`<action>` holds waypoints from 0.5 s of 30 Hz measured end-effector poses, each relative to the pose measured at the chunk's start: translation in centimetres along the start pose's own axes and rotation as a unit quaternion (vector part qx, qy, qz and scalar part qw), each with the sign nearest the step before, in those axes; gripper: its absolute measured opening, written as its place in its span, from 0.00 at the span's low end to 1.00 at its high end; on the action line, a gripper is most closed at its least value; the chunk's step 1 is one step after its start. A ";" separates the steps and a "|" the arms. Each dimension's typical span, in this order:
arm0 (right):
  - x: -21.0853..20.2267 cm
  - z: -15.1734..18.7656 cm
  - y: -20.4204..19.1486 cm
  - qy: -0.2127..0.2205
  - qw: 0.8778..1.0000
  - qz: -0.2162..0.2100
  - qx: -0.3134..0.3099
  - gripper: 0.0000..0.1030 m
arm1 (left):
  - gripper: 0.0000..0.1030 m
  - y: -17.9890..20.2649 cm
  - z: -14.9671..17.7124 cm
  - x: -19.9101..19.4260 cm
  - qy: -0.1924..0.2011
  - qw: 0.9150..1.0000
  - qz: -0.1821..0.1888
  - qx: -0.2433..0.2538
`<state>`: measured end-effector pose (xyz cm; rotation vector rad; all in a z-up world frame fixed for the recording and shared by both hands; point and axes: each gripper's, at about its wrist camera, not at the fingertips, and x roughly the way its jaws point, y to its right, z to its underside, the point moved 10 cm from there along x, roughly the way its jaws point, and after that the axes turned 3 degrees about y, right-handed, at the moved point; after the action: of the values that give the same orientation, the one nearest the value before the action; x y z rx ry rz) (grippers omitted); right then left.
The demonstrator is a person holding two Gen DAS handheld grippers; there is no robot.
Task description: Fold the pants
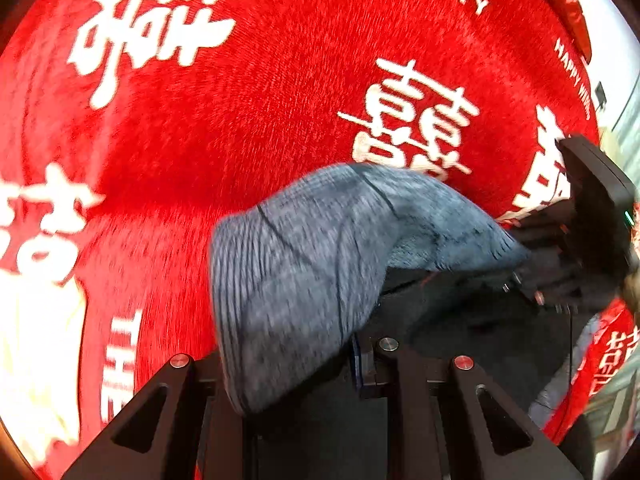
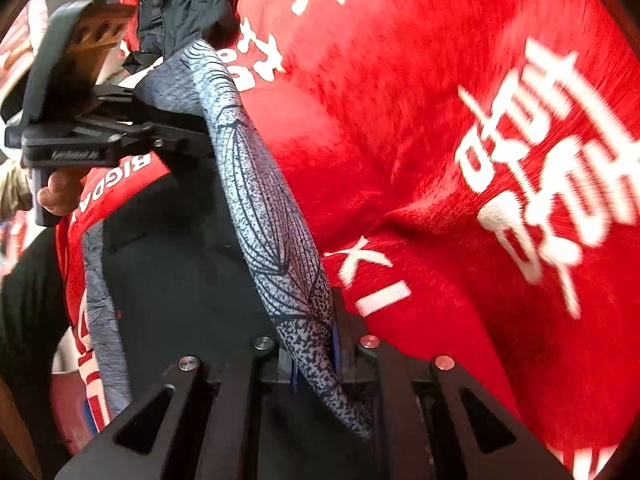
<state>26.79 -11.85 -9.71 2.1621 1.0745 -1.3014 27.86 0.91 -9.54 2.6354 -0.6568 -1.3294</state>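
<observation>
The pants (image 1: pixel 304 264) are grey-blue knit with thin dark lines, lifted off the red blanket (image 1: pixel 240 120). In the left wrist view my left gripper (image 1: pixel 352 360) is shut on a thick fold of them, and the cloth drapes over its left finger. The right gripper (image 1: pixel 520 258) holds the far end at the right. In the right wrist view the pants (image 2: pixel 260 200) stretch as a taut band from my right gripper (image 2: pixel 320 352), shut on their edge, up to the left gripper (image 2: pixel 196 136). A hand (image 2: pixel 60 192) grips the left gripper's handle.
The red fleece blanket (image 2: pixel 440 160) with white characters covers the whole surface. Dark cloth (image 2: pixel 172 280) lies under the raised pants, and a black garment (image 2: pixel 188 4) is bunched at the far edge. A pale wall or floor (image 1: pixel 624 80) shows past the blanket's right edge.
</observation>
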 end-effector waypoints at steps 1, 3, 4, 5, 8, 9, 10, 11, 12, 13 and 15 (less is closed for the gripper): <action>-0.9 0.4 -1.5 0.004 1.000 0.021 -0.004 0.12 | 0.22 0.2 0.7 -0.8 0.002 1.000 0.001 -0.006; -1.2 0.4 -3.9 0.009 0.998 0.060 -0.016 0.11 | 0.22 0.3 2.6 -2.9 0.008 1.000 0.003 -0.018; -1.5 0.5 -5.3 0.011 0.996 0.086 -0.025 0.11 | 0.23 0.5 3.9 -3.7 0.013 1.000 0.002 -0.019; -2.1 1.0 -6.7 0.013 0.994 0.109 -0.027 0.11 | 0.24 0.5 5.3 -4.4 0.014 1.000 -0.004 -0.019; -2.7 3.1 -8.7 0.019 0.986 0.163 -0.021 0.11 | 0.24 0.2 9.9 -5.5 0.001 0.999 -0.028 -0.023; -2.3 4.0 -9.7 0.016 0.982 0.186 -0.022 0.11 | 0.24 -0.1 11.4 -5.5 -0.009 0.999 -0.033 -0.029; -1.9 4.5 -10.8 0.013 0.978 0.206 -0.028 0.11 | 0.25 -0.4 12.8 -5.4 -0.022 0.998 -0.036 -0.039; -1.7 5.0 -11.5 0.011 0.975 0.221 -0.036 0.11 | 0.25 -1.0 14.4 -5.8 -0.036 0.997 -0.035 -0.053; -1.5 5.6 -12.2 0.009 0.971 0.234 -0.041 0.11 | 0.26 -1.6 16.0 -5.3 -0.054 0.995 -0.030 -0.079; -1.1 6.2 -13.2 0.007 0.967 0.249 -0.045 0.12 | 0.27 -2.0 16.5 -5.5 -0.055 0.994 -0.030 -0.094; 0.4 7.4 -14.4 -0.005 0.961 0.271 -0.051 0.12 | 0.27 -2.3 16.7 -6.7 -0.046 0.990 -0.041 -0.128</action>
<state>11.55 -7.56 -12.97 2.1520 0.4713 -0.9744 11.97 7.35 -15.41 2.4303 -0.3626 -1.4561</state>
